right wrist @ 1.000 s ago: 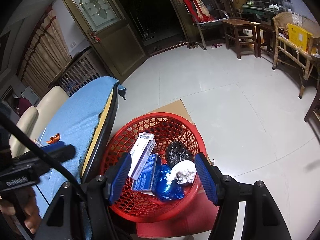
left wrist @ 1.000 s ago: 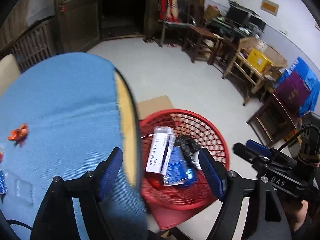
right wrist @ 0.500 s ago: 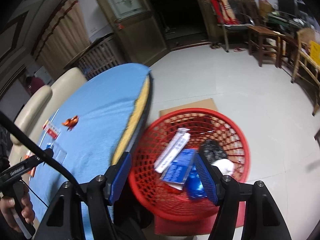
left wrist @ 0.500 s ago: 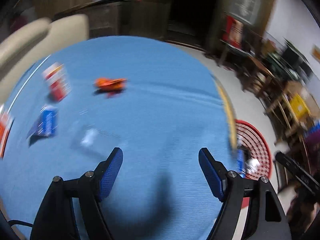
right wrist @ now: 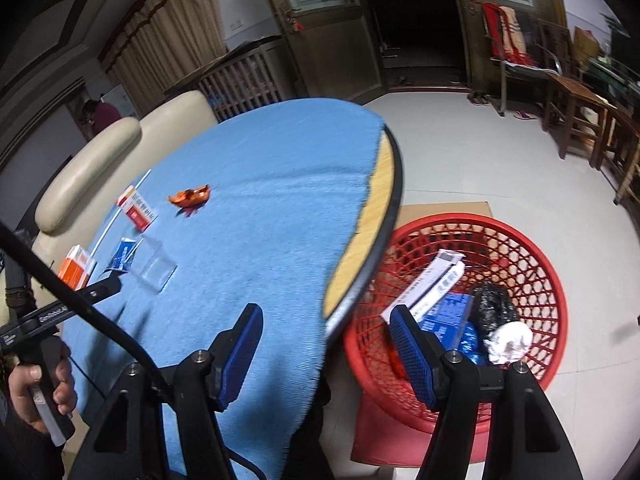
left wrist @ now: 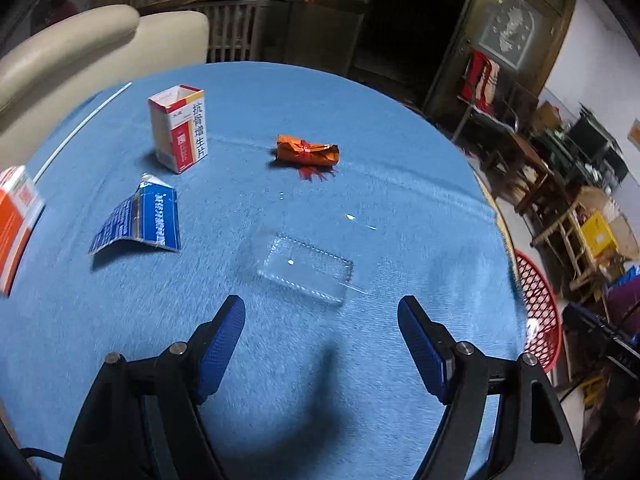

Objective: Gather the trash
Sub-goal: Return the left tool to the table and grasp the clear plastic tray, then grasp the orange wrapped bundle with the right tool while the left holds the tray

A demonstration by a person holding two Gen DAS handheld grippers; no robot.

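My left gripper hangs open and empty over the blue round table. Just ahead of its tips lies a clear plastic tray. Farther off are a crumpled orange wrapper, an upright red-and-white medicine box, a torn blue packet and an orange box at the left edge. My right gripper is open and empty above the table's edge, beside the red mesh basket on the floor, which holds boxes, a black bag and white paper.
A cream sofa stands behind the table. A hand holds the left gripper's handle at the lower left of the right wrist view. Wooden chairs and tables line the right wall. A flat cardboard sheet lies under the basket.
My left gripper swung from above the basket to over the table, facing the trash there. My right gripper shifted left from over the basket to the table's edge. Both stayed open.
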